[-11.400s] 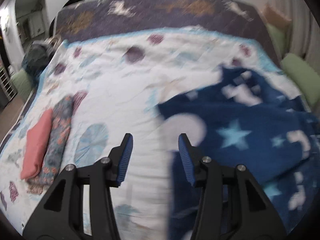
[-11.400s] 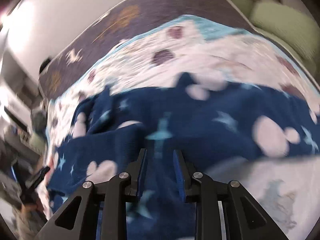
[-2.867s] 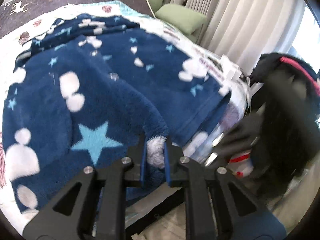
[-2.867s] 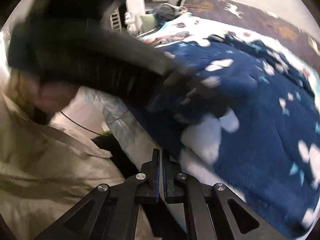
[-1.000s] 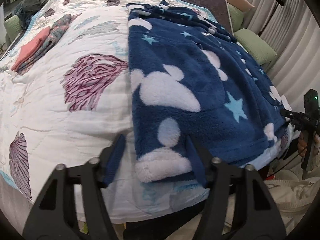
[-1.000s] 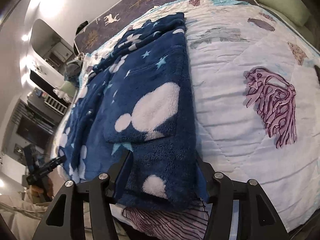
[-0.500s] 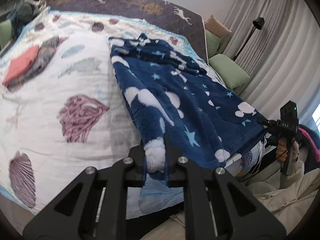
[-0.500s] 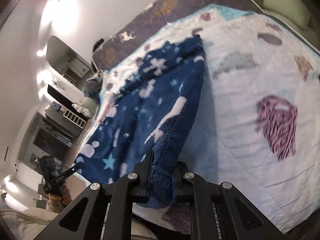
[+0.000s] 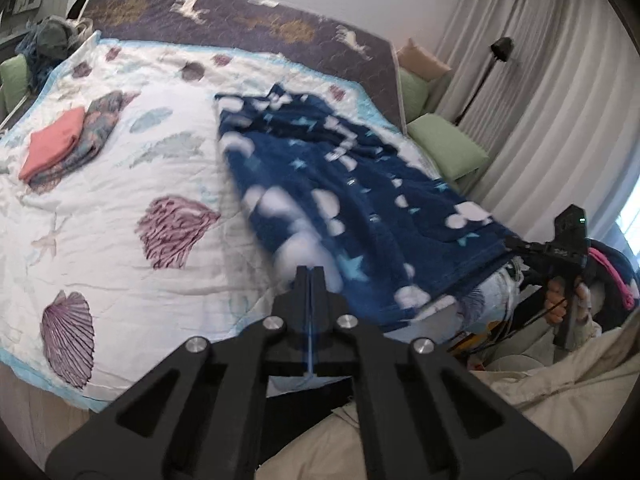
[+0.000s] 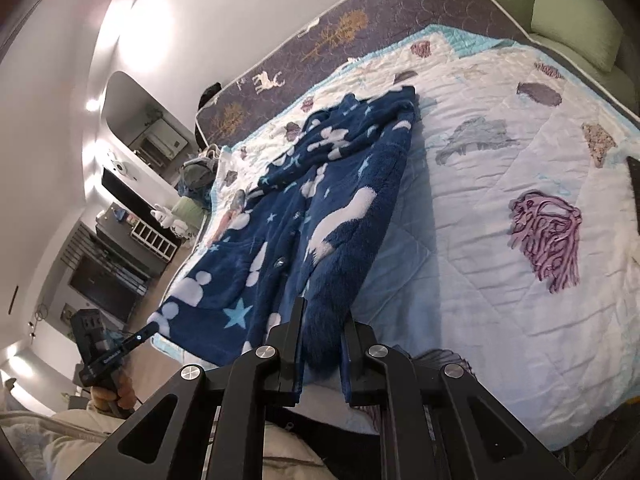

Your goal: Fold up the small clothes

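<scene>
right tongs [image 10: 320,320] tight on blue fleece garment [image 10: 320,208]

The near half of the blue fleece garment [image 9: 352,200] is smeared by motion blur in the left wrist view, its white patches losing shape. The left gripper [image 9: 310,276] hides the cloth edge behind its tips. The bed quilt [image 10: 500,220] runs off the right wrist view's edge.

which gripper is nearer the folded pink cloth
Left. The pink cloth lies on the quilt's far left side; the left gripper is closer, while the right gripper grips the robe's opposite edge.
</scene>
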{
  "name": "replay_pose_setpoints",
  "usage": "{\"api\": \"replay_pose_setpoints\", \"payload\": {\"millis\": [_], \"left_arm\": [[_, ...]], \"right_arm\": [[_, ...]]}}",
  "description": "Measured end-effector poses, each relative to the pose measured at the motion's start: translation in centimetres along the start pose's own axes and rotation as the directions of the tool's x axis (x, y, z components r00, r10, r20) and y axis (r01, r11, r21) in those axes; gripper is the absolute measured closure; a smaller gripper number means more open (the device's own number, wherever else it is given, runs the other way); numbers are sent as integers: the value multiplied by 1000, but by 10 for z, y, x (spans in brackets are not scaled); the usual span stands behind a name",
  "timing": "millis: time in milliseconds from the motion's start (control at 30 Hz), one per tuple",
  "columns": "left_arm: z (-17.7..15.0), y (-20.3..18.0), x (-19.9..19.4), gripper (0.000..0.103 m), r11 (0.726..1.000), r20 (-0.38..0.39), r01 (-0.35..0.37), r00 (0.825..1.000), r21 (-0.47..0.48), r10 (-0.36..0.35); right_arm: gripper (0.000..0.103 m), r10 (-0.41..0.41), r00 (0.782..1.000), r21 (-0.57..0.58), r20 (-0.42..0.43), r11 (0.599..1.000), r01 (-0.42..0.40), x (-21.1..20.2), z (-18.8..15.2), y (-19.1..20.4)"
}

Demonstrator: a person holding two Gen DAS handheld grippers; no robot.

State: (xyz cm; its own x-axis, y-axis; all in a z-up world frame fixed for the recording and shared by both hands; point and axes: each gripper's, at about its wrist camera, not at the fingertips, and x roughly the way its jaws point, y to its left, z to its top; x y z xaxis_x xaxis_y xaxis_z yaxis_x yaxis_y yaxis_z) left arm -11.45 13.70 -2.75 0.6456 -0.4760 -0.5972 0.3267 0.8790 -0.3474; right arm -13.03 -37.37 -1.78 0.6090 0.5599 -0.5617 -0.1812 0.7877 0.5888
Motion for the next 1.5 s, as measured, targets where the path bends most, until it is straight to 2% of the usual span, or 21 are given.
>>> {"api": "replay_pose_setpoints", "payload": {"millis": [67, 133, 167, 233, 267, 300, 400, 467, 533, 633, 733, 767, 800, 833, 900, 933, 967, 1067, 1200, 1367, 1500], "left_arm": [[-1, 0, -4, 102, 999, 29, -45, 999, 21, 44], [-5, 10, 2, 101, 996, 16, -92, 996, -6, 92], [-7, 16, 7, 93, 994, -4, -110, 994, -21, 110], [-16, 29, 20, 68, 986, -48, -157, 987, -64, 154], [-22, 37, 27, 50, 983, -69, -160, 986, -94, 154], [-26, 43, 33, 40, 981, -85, -154, 986, -120, 145], [-38, 54, 55, 34, 978, -148, -116, 985, -175, 90], [-44, 56, 66, 32, 975, -173, -130, 980, -181, 98], [-46, 61, 81, 32, 971, -196, -127, 977, -204, 86], [-46, 62, 88, 32, 969, -166, -76, 985, -234, 37], [-42, 59, 94, 32, 967, -161, -41, 987, -251, 0], [-40, 56, 96, 42, 971, -160, -21, 987, -240, -18], [-39, 52, 99, 67, 973, -165, -4, 986, -230, -35], [-39, 49, 105, 83, 974, -182, 5, 982, -225, -47], [-38, 45, 108, 89, 969, -169, -6, 985, -246, -37], [-37, 45, 105, 89, 965, -149, 7, 988, -261, -47], [-35, 43, 100, 90, 962, -132, 20, 990, -271, -58], [-23, 34, 71, 90, 960, -43, 84, 994, -268, -99], [-8, 13, 29, 91, 985, 16, 66, 998, -161, -65], [-10, -8, -2, 91, 996, -12, 54, 998, -75, -55], [-12, -27, -25, 91, 997, -46, 60, 997, -48, -62]], "right_arm": [[91, -10, 1000, -23, 18, 1000, 11, -6, -1, 2], [88, -54, 998, -30, 21, 998, 55, -4, -3, 0], [86, -86, 996, -22, 7, 996, 87, 2, -4, -5], [82, -131, 991, 18, -23, 991, 132, 11, -8, -19], [80, -141, 989, 52, -44, 988, 143, 15, -12, -29], [78, -142, 988, 77, -53, 986, 145, 17, -15, -36], [67, -142, 989, 123, -42, 982, 146, 14, -22, -52], [53, -153, 988, 146, -37, 977, 157, 12, -27, -60], [47, -151, 988, 160, -37, 975, 155, 12, -32, -66], [40, -129, 990, 181, -48, 974, 136, 19, -37, -73], [34, -62, 996, 199, -66, 977, 74, 36, -38, -74], [32, -38, 997, 208, -73, 977, 52, 43, -38, -73], [31, -18, 996, 211, -87, 977, 36, 53, -37, -71], [29, -10, 995, 203, -96, 979, 30, 62, -35, -68], [29, -24, 996, 194, -81, 980, 39, 72, -29, -64], [51, -28, 997, 210, -67, 977, 42, 74, -24, -64], [96, -23, 998, 224, -64, 974, 37, 75, -23, -64], [96, -12, 998, 271, -65, 962, 29, 74, -14, -61], [97, 53, 998, 210, -21, 977, -47, 44, -10, -33], [97, 88, 996, 153, 31, 984, -92, 4, -15, -12], [97, 79, 997, 156, 18, 984, -80, -13, -32, -7]]}}
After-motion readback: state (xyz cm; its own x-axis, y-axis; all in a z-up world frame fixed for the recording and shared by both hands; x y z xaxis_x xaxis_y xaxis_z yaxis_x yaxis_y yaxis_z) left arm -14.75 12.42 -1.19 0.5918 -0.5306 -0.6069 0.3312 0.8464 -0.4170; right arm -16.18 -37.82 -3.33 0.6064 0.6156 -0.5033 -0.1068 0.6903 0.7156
